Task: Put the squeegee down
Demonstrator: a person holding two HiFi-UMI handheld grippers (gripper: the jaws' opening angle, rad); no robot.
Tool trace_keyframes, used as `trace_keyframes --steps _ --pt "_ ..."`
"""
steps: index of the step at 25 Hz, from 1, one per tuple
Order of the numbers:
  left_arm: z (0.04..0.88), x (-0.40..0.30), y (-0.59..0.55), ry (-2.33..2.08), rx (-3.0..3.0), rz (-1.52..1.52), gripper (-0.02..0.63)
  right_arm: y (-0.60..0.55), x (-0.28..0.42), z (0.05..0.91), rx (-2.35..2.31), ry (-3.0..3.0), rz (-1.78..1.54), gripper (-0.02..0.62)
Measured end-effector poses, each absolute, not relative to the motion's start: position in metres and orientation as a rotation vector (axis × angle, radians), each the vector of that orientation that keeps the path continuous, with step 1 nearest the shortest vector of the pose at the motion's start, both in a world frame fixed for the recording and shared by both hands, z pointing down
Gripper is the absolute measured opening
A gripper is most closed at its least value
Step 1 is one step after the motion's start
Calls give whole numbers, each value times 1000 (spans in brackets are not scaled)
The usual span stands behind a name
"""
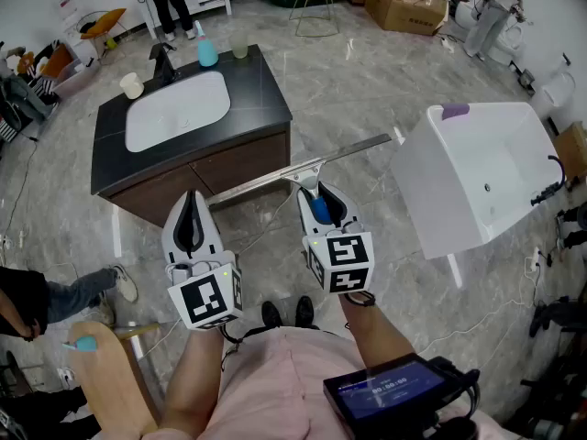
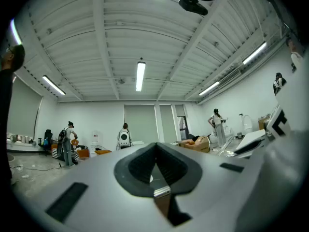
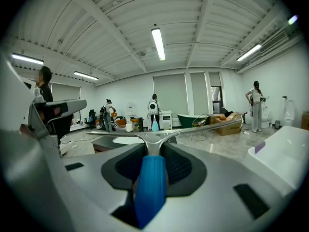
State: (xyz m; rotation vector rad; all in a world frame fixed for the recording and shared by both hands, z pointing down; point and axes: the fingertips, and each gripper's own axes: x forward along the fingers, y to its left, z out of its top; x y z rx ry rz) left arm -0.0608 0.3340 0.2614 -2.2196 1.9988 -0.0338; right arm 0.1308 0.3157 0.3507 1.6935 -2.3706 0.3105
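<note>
The right gripper point(image 1: 318, 200) is clamped on the squeegee point(image 1: 307, 169) by its blue handle, blade in the air at 12 o'clock. The left gripper point(image 1: 191, 204), at its 9 o'clock, has jaws together, empty.

Open test hall, freestanding sink vanity point(image 1: 268, 88), white bathtub point(image 1: 438, 200), cardboard boxes point(image 1: 409, 7), strip-lit ribbed ceiling point(image 2: 96, 57)

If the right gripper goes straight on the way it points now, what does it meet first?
Probably the sink cabinet: the squeegee clamped in the right gripper leads, and the left half of its blade faces the cabinet front. Height and depth are unclear.
</note>
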Motion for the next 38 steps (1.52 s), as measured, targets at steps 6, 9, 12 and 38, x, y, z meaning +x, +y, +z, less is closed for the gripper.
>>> trace_keyframes --steps 6,9,12,38 --pt "262 -53 335 1996 -2220 -35 9 317 138 350 1692 -2376 313 124" --pt "263 -45 334 2001 -2217 -43 9 317 145 351 1690 -2382 312 123" --pt "263 -36 334 2008 -2207 -46 9 316 155 351 1698 -2408 341 124" --pt "335 -94 167 2116 -2232 -117 9 142 131 396 1718 -2343 386 124"
